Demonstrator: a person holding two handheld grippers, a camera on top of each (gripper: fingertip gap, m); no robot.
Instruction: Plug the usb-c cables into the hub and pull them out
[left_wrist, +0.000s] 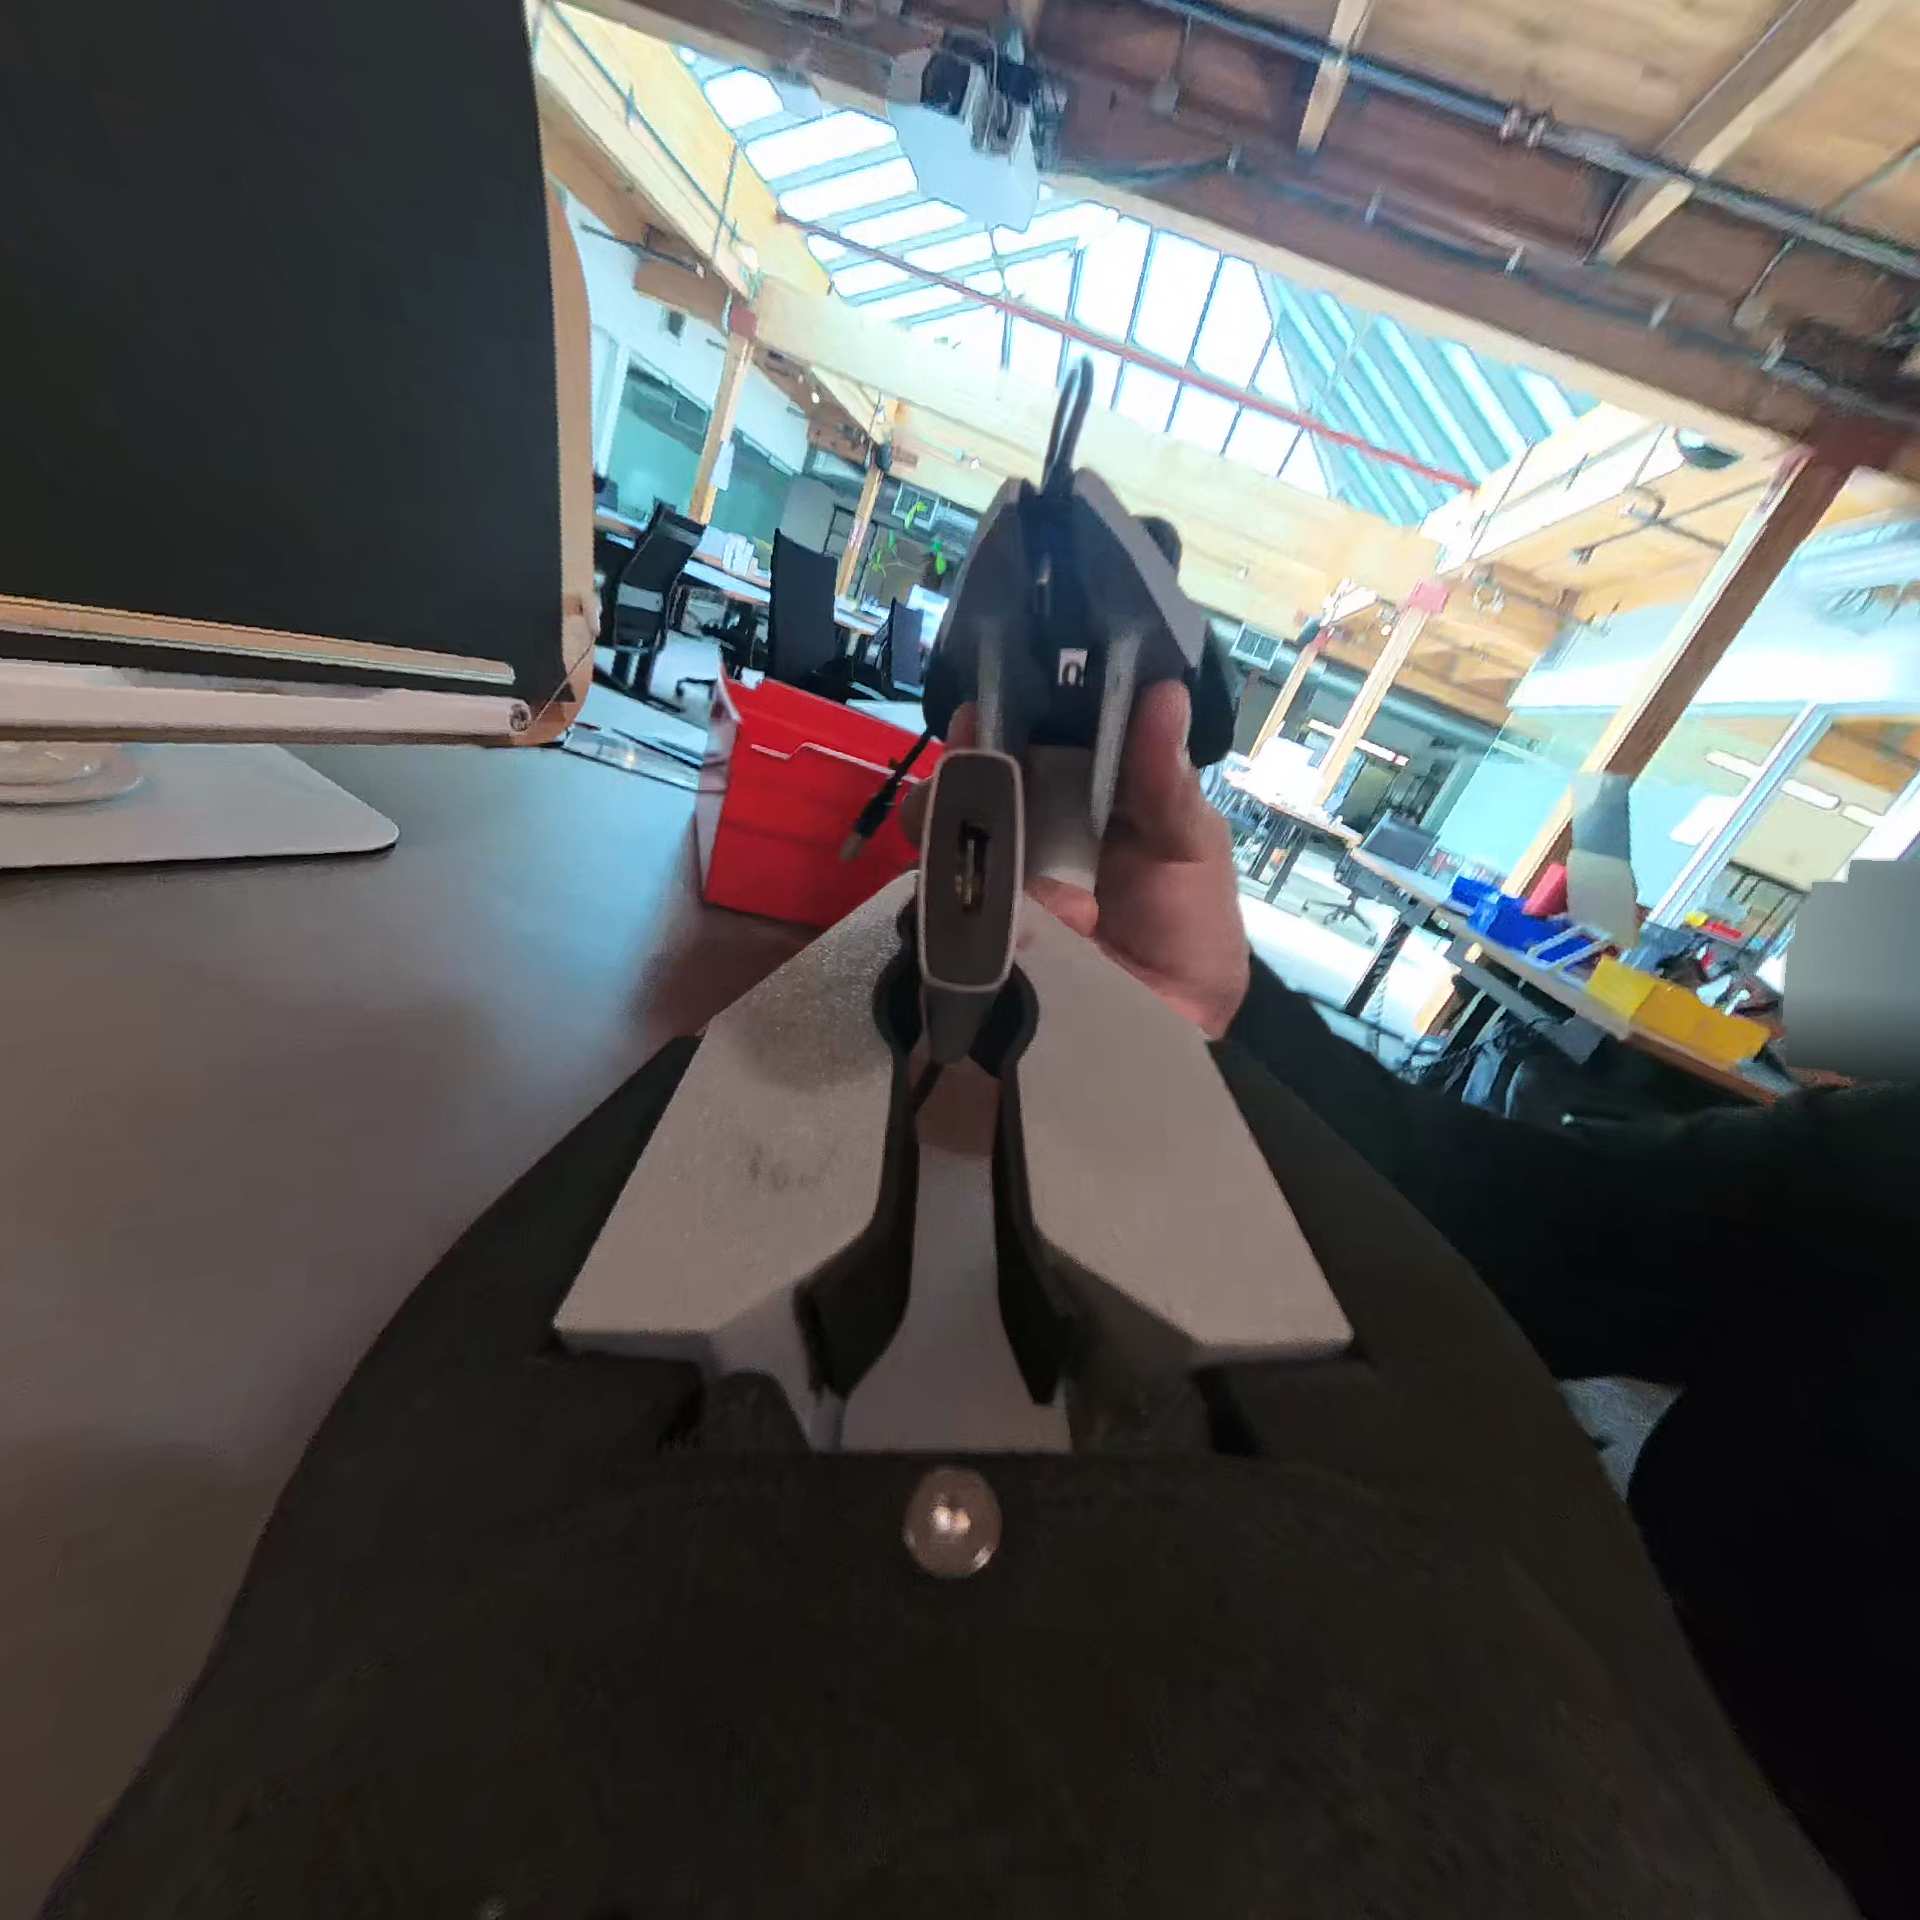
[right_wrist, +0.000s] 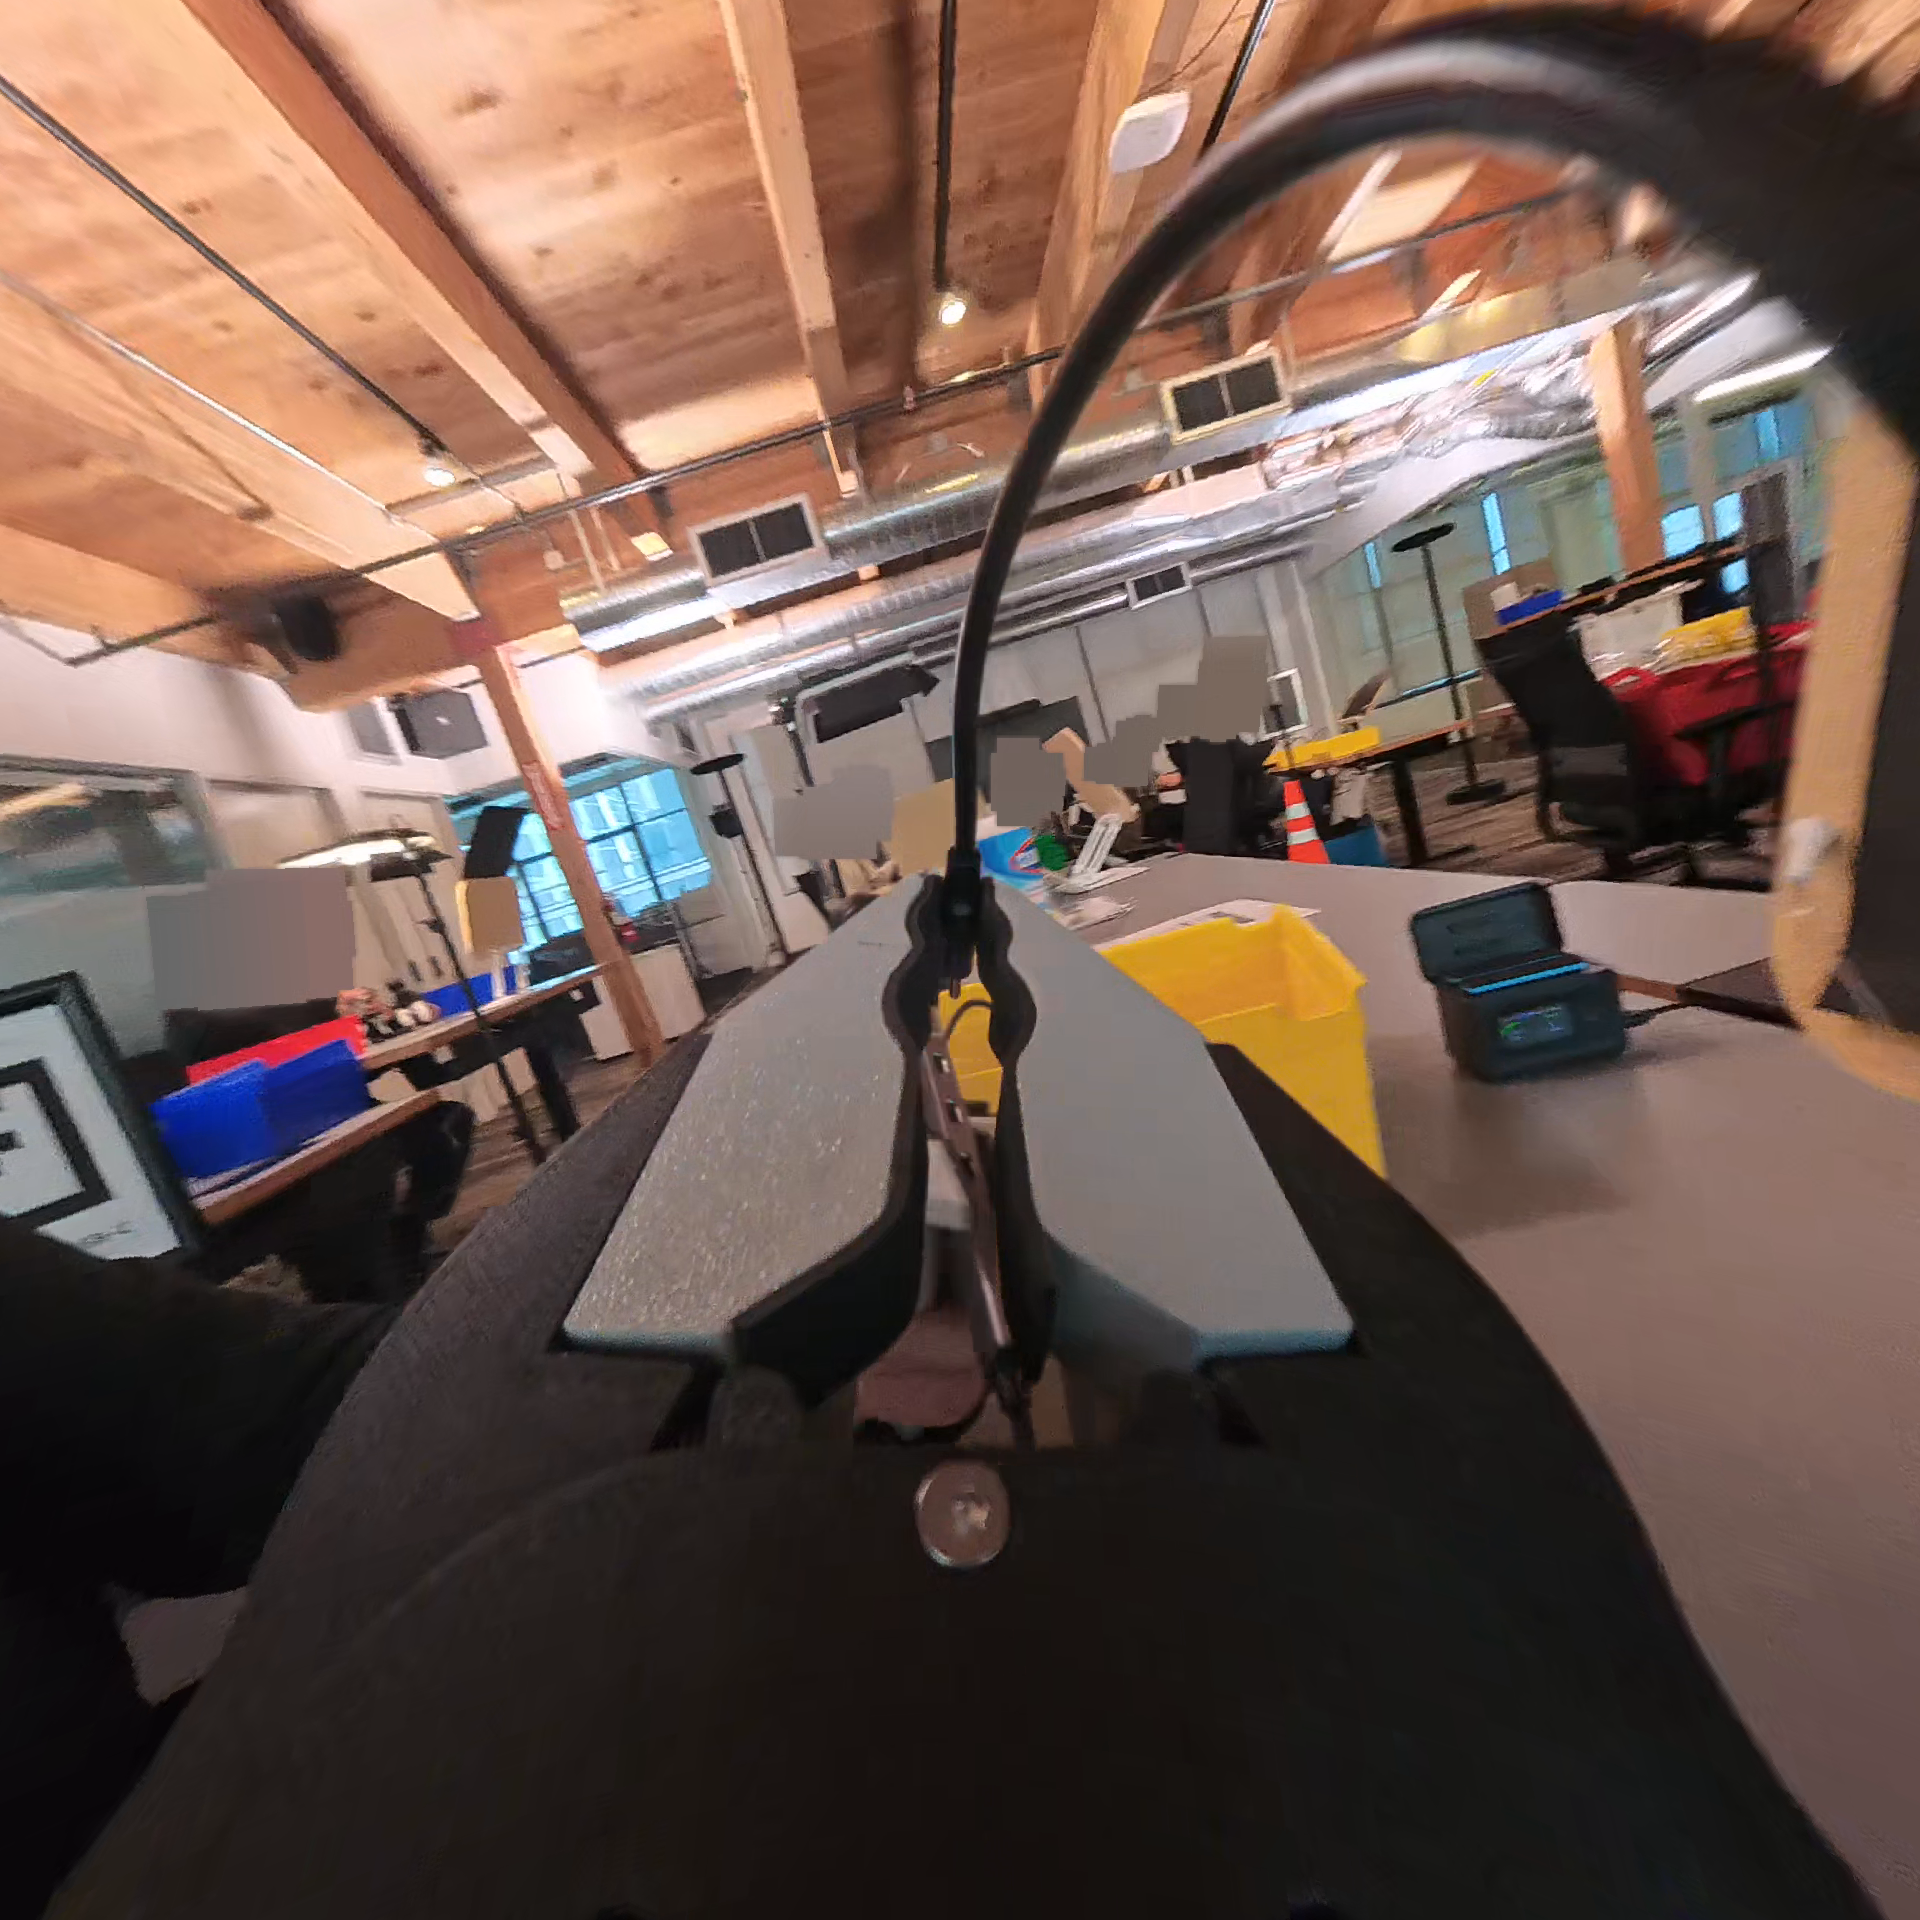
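Left claw (left_wrist: 961, 997) clamped on grey hub (left_wrist: 968, 873) (port end up); right claw (right_wrist: 961, 940) pinching black cable (right_wrist: 997, 582).

Hub (left_wrist: 968, 883) smooth grey metal; bin (left_wrist: 800, 821) glossy red plastic.

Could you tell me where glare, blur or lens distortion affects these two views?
Left wrist view: skylights blow out, edges smear, hub stays fairly sharp. Right wrist view: fisheye bends the ceiling beams, the cable blurs thick near the lens.
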